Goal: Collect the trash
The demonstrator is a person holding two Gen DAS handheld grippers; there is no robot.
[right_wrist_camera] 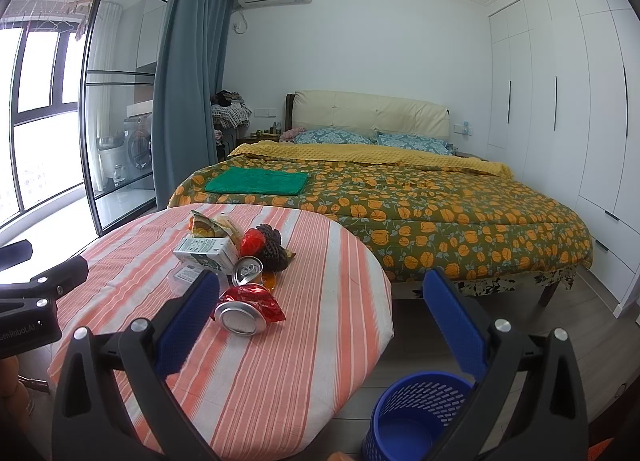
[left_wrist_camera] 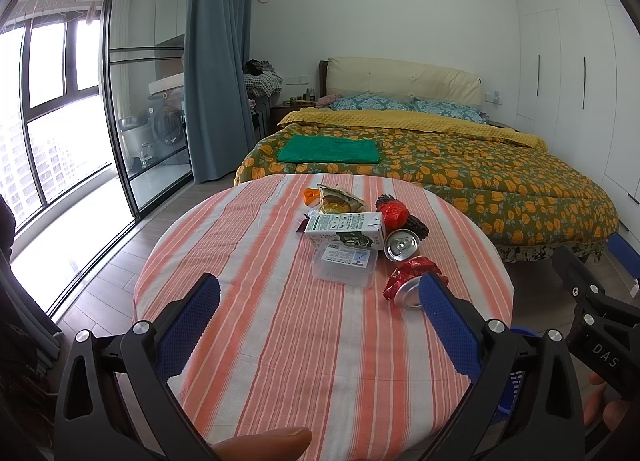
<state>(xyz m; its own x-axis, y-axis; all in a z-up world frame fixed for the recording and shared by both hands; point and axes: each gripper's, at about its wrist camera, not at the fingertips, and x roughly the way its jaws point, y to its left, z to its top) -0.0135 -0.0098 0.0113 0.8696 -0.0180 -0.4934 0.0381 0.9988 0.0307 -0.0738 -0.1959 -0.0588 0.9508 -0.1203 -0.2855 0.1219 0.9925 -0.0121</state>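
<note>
A pile of trash lies on the round striped table [left_wrist_camera: 280, 341]: a crushed red can [left_wrist_camera: 408, 285] [right_wrist_camera: 244, 309], an upright-lying silver can [left_wrist_camera: 401, 245] [right_wrist_camera: 248, 269], a milk carton [left_wrist_camera: 344, 229] [right_wrist_camera: 206, 251], a clear plastic box [left_wrist_camera: 345, 264], a red wrapper ball [left_wrist_camera: 394, 213] [right_wrist_camera: 252, 241] and a snack bag [left_wrist_camera: 340, 201] [right_wrist_camera: 206, 225]. My left gripper [left_wrist_camera: 320, 293] is open and empty above the table's near half. My right gripper [right_wrist_camera: 320, 289] is open and empty, over the table's right edge, near the crushed can. A blue mesh bin [right_wrist_camera: 420, 409] stands on the floor below it.
A bed with a floral quilt [right_wrist_camera: 420, 213] and a green cloth [right_wrist_camera: 258, 181] stands behind the table. White wardrobes [right_wrist_camera: 560, 121] line the right wall. A glass partition [left_wrist_camera: 148, 101] and a blue curtain [left_wrist_camera: 216, 61] are on the left.
</note>
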